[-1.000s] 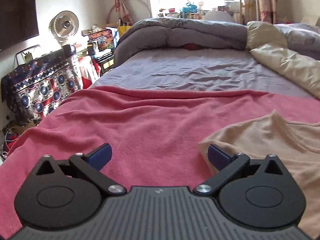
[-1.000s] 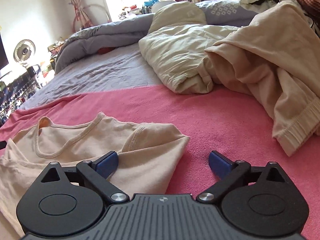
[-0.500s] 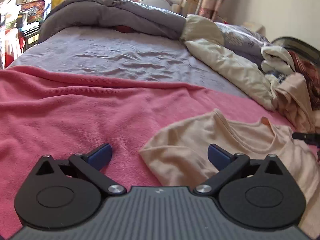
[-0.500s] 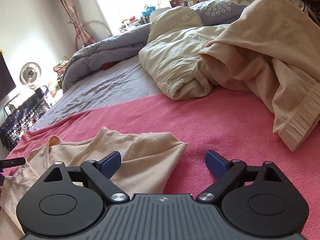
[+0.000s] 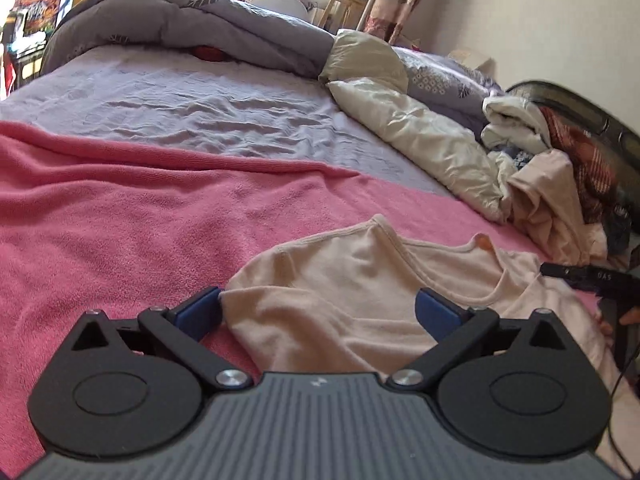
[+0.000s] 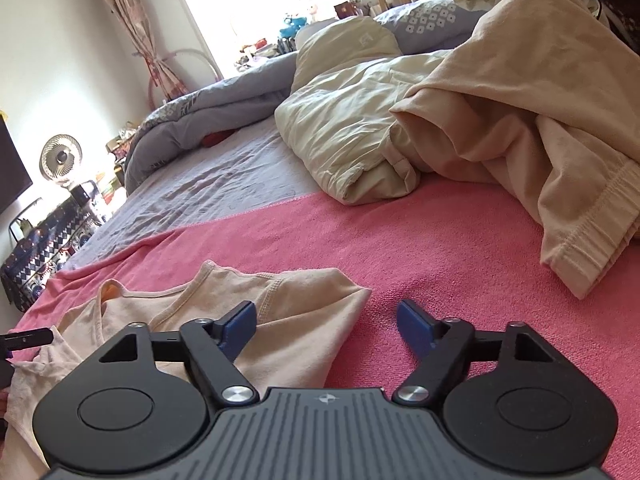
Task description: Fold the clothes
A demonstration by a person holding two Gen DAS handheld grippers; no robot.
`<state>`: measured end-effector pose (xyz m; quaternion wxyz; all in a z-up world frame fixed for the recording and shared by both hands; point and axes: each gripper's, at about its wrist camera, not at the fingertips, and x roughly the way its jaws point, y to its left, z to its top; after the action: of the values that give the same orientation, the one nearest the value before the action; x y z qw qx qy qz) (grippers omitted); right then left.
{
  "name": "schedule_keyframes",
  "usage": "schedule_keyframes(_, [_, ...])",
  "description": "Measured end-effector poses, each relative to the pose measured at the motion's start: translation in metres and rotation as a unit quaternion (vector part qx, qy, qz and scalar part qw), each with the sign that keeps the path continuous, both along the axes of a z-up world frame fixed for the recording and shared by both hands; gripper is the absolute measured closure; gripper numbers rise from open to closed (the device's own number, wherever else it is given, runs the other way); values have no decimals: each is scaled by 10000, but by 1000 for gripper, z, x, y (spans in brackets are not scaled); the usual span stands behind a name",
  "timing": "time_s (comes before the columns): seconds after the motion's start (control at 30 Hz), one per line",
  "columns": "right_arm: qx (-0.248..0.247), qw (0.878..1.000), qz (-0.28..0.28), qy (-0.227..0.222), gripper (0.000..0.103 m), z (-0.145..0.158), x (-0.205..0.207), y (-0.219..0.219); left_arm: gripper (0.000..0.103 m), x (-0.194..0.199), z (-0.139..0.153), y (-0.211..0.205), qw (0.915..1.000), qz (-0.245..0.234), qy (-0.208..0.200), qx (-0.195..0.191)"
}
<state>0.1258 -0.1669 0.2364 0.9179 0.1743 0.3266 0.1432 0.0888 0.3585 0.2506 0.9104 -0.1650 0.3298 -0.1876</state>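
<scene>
- Since the earlier frame, we see the left hand-held gripper swung rightward; the beige shirt now sits between its spread jaws.
- Right hand-held gripper jaws are closing astride the shirt's sleeve edge, pads not yet pressing.
- Shirt lies flat on the pink blanket.
- Cream duvet and piled clothes crowd the right; the blanket's left stays bare.

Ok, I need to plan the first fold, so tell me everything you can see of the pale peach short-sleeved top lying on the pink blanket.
The pale peach short-sleeved top is a soft, thin knit with a wide scooped neckline, stitched hems and an orange inner lining. It lies nearly flat, slightly rumpled, on the pink fleece blanket, neckline towards the far side. The left gripper straddles one sleeve with its jaws wide. The right gripper is closing around the other sleeve's edge, pads not yet pressing.
</scene>
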Motion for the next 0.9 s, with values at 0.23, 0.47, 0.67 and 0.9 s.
schedule_keyframes(0.23, [324,9994,146,27,48,-1,2,-3,39,-1,-9,31,9932,606,148,-982])
schedule_keyframes(0.47, [-313,9992,57,241,86,6,14,12,89,-1,-3,16,9952,953,229,45])
schedule_keyframes(0.67, [-1041,9945,0,146,96,24,11,30,98,-8,19,-30,9827,1120,-118,1473])
schedule_keyframes(0.9, [-1454,9881,-425,259,100,14,34,24,100,16,1,-59,9339,1450,-7,3268])
